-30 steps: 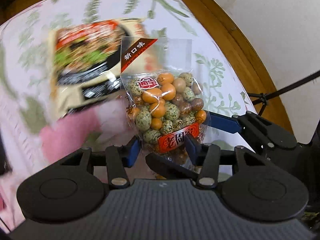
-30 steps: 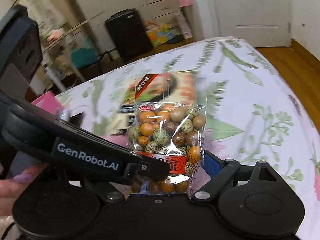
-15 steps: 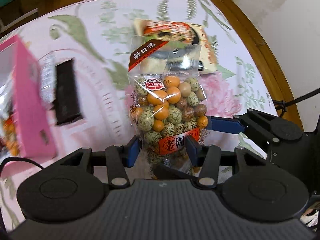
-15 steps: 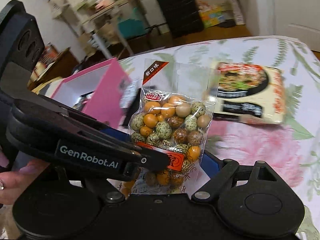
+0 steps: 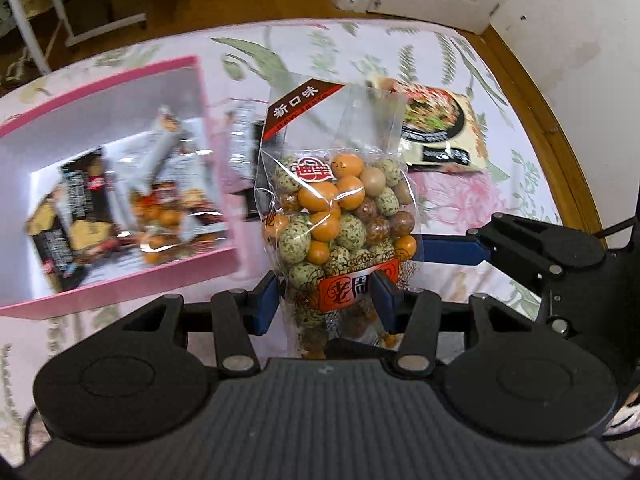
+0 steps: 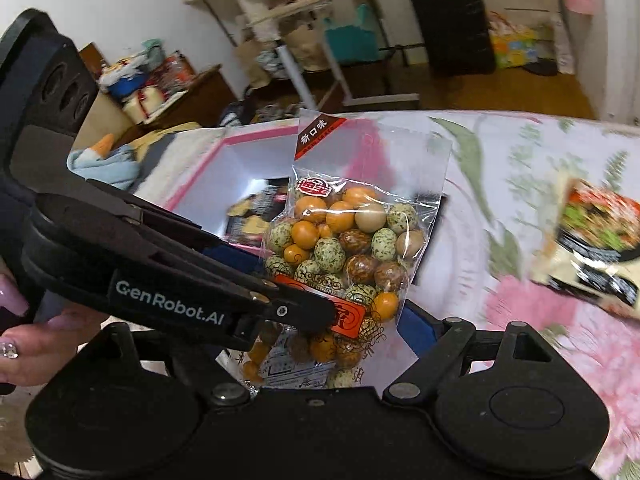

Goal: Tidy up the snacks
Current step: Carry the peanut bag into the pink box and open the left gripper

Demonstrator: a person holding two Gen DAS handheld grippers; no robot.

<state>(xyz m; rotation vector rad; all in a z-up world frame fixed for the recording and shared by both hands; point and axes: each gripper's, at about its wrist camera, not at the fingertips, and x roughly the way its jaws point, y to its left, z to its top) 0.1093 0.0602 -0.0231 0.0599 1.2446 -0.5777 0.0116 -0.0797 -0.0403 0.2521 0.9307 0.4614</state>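
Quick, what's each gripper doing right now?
Left gripper: closed on the bag of coated nuts.
Right gripper: closed on the same bag.

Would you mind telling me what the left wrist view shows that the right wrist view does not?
Only the left wrist view shows the pink box's contents clearly, several snack packets, and the wooden table edge.

Only the right wrist view shows a hand, the black suitcase and cluttered shelves behind.

Both show the bag of coated nuts held upright by both grippers, the noodle packet and the floral tablecloth.
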